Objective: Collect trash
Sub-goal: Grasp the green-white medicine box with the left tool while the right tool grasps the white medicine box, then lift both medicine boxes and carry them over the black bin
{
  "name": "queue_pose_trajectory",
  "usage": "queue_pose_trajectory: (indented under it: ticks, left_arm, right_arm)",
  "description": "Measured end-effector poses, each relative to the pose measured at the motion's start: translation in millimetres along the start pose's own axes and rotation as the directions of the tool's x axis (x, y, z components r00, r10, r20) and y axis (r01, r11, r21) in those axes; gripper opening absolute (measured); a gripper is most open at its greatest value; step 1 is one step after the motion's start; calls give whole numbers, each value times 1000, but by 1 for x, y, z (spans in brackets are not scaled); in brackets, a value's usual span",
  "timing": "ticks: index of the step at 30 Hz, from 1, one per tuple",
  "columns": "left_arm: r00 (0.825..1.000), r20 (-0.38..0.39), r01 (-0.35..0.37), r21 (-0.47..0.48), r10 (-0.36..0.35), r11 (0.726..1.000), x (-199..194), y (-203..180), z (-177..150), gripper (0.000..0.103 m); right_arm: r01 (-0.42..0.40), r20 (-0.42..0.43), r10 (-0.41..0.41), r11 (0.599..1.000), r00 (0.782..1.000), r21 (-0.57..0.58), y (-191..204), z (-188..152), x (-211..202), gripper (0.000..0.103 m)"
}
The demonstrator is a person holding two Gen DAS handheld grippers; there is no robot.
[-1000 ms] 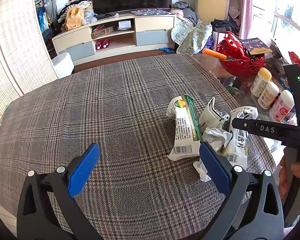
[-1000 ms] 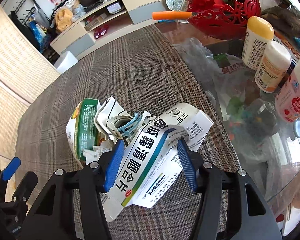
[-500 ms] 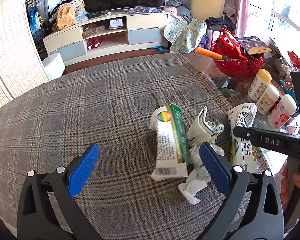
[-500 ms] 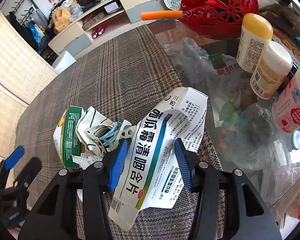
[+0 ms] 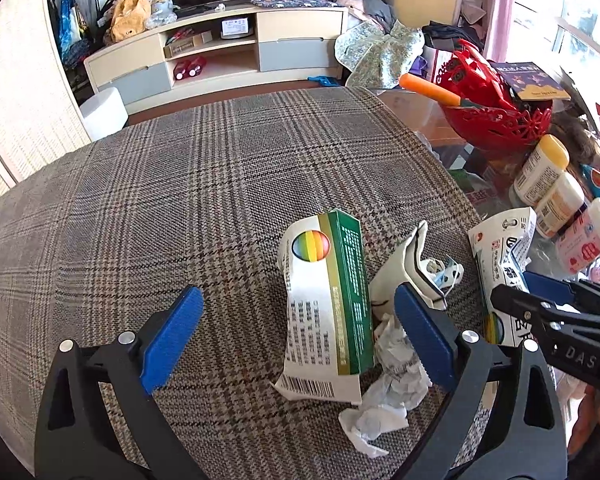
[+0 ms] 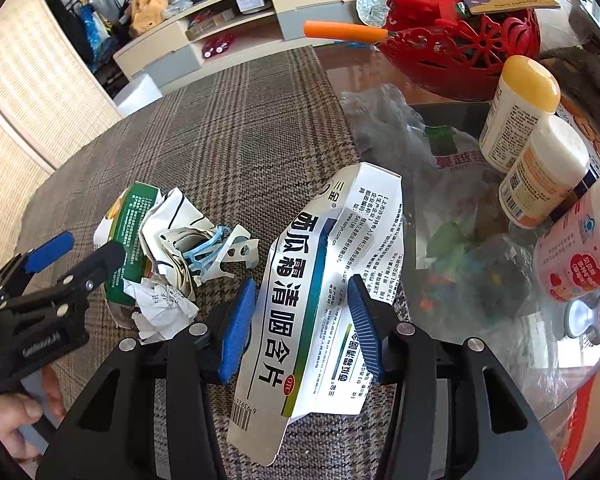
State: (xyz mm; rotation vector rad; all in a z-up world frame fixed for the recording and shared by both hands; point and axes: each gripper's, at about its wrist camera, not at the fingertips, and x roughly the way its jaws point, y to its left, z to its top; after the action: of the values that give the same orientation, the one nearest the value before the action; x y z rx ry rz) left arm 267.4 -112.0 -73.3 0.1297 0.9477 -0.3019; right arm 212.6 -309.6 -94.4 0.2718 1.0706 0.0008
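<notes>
A flattened white medicine box (image 6: 324,292) with Chinese print sits between the pads of my right gripper (image 6: 304,320), which is shut on it; it also shows in the left wrist view (image 5: 500,264). A green and white carton (image 5: 328,308) lies on the plaid cloth (image 5: 180,200) between the wide-open jaws of my left gripper (image 5: 300,340). Beside it lie a crumpled white carton (image 5: 408,268) and crumpled paper (image 5: 392,384). In the right wrist view the pile (image 6: 172,248) lies left of the held box.
A glass tabletop (image 6: 440,160) at the right holds three bottles (image 6: 540,168), a red basket (image 6: 464,44) with an orange-handled tool (image 6: 340,31), and clear plastic bags (image 6: 380,120). A TV cabinet (image 5: 212,56) stands beyond the table.
The right gripper has drawn the white medicine box to the right, away from the pile. The left gripper has moved closer, so the green carton now lies between its open jaws.
</notes>
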Motion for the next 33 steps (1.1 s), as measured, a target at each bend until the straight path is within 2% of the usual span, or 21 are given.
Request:
queue_pose_trajectory:
  ticks: [3, 7, 8, 14, 21, 25, 33]
  left_arm:
    - [1000, -10, 14, -1, -14, 1000, 7, -1, 3, 84]
    - [998, -40, 46, -1, -46, 999, 15, -4, 4, 49]
    - [998, -39, 56, 2, -56, 998, 14, -5, 4, 45]
    - [1000, -24, 16, 70, -14, 997, 1, -16, -2, 41]
    - [1000, 24, -6, 63, 5, 998, -34, -10, -9, 37]
    - [999, 37, -12, 48, 10, 999, -59, -3, -19, 36]
    - [999, 36, -12, 31, 11, 999, -117, 4, -76, 35]
  right_arm:
    - [-2, 10, 2, 1000, 1000, -11, 1, 0, 0, 51]
    - [10, 24, -9, 999, 1000, -36, 4, -1, -1, 50]
    - [12, 28, -11, 999, 1000, -42, 5, -1, -1, 49]
    - [20, 52, -16, 998, 999, -66, 9, -6, -5, 42]
    - [5, 46, -2, 998, 999, -65, 9, -17, -20, 40]
    - [-10, 52, 13, 998, 999, -64, 10, -35, -35, 39]
    - [-70, 51, 74, 995, 996, -72, 24, -80, -69, 38]
